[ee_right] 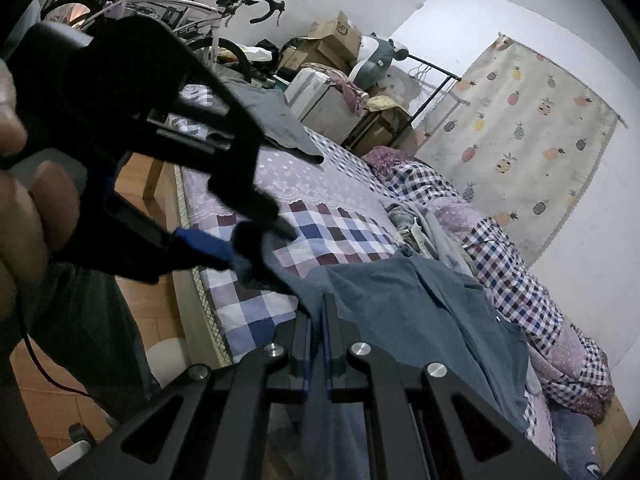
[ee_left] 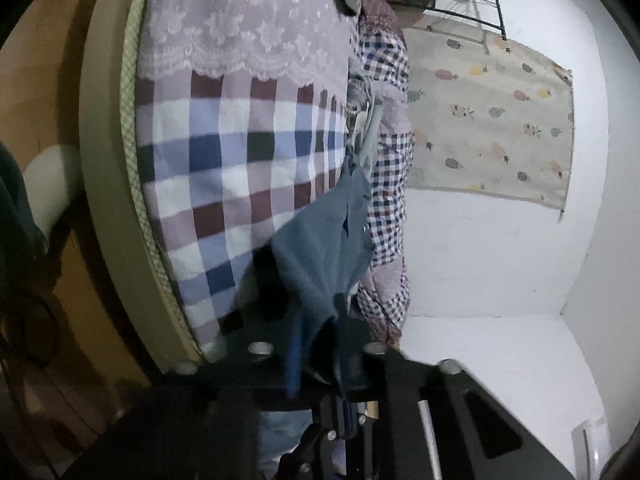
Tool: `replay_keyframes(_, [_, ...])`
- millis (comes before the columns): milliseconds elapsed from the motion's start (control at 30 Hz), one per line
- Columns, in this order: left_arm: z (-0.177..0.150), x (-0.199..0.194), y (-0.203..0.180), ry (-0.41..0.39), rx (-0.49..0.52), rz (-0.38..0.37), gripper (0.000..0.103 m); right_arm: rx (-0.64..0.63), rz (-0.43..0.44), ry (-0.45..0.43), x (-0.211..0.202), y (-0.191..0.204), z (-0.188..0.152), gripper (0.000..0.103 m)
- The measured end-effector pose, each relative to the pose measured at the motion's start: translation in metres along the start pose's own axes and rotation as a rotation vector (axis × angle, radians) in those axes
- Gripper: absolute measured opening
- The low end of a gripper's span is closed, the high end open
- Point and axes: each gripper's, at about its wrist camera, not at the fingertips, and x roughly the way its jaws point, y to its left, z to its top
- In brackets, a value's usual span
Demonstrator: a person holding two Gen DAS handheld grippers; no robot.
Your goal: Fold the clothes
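A grey-blue garment point(ee_right: 416, 312) lies half lifted over the checked bedsheet point(ee_right: 320, 240) near the bed's front edge. My right gripper point(ee_right: 318, 308) is shut on its near edge. My left gripper point(ee_left: 320, 312) is shut on another edge of the same garment point(ee_left: 320, 248); its view is rolled on its side. The left gripper also shows in the right wrist view point(ee_right: 256, 240), held by a hand at the left, pinching the cloth just left of my right gripper.
A rumpled checked quilt point(ee_right: 500, 240) lies along the wall side of the bed. A grey folded garment point(ee_right: 272, 120) lies at the bed's far end. A pineapple-print curtain point(ee_right: 528, 136), boxes point(ee_right: 332, 40) and a bicycle point(ee_right: 192, 12) stand behind. Wooden floor point(ee_right: 152, 312) lies to the left.
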Motion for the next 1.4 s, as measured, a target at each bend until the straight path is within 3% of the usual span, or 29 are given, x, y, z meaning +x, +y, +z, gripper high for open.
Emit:
replay_keyframes(233, [-0.001, -0.01, -0.031, -0.024, 0.148, 0.089, 0.003, 0.002, 0.002, 0.005, 0.0, 0.003, -0.002, 0.005])
replay_keyframes(367, [-0.002, -0.013, -0.06, -0.026, 0.236, 0.099, 0.003, 0.052, 0.011, 0.007, -0.001, -0.004, 0.0, 0.02])
replay_keyframes(433, [-0.003, -0.014, -0.071, -0.025, 0.265, 0.084, 0.003, 0.101, 0.036, 0.009, -0.002, -0.01, 0.003, 0.02])
replay_keyframes(600, [-0.007, -0.012, -0.087, 0.003, 0.304, 0.075, 0.003, 0.153, 0.052, -0.019, -0.011, -0.018, 0.011, 0.02])
replay_keyframes(767, [-0.005, -0.01, -0.091, 0.008, 0.282, 0.099, 0.003, 0.179, 0.05, -0.02, -0.014, -0.023, 0.015, 0.023])
replay_keyframes(867, [-0.001, -0.009, -0.089, 0.013, 0.247, 0.088, 0.003, 0.19, 0.032, -0.031, -0.019, -0.028, 0.015, 0.042])
replay_keyframes(1033, [-0.001, -0.007, -0.102, 0.024, 0.281, 0.096, 0.003, 0.215, -0.004, -0.039, -0.027, -0.036, 0.012, 0.042])
replay_keyframes(1233, [-0.012, 0.001, -0.141, 0.067, 0.349, 0.084, 0.002, 0.26, -0.116, -0.029, -0.041, -0.048, -0.001, 0.044])
replay_keyframes(1300, [-0.018, 0.004, -0.156, 0.083, 0.378, 0.079, 0.002, 0.274, -0.16, -0.015, -0.045, -0.051, -0.006, 0.056])
replay_keyframes(1400, [-0.026, 0.008, -0.174, 0.112, 0.412, 0.075, 0.002, 0.292, -0.211, 0.0, -0.052, -0.055, -0.009, 0.062])
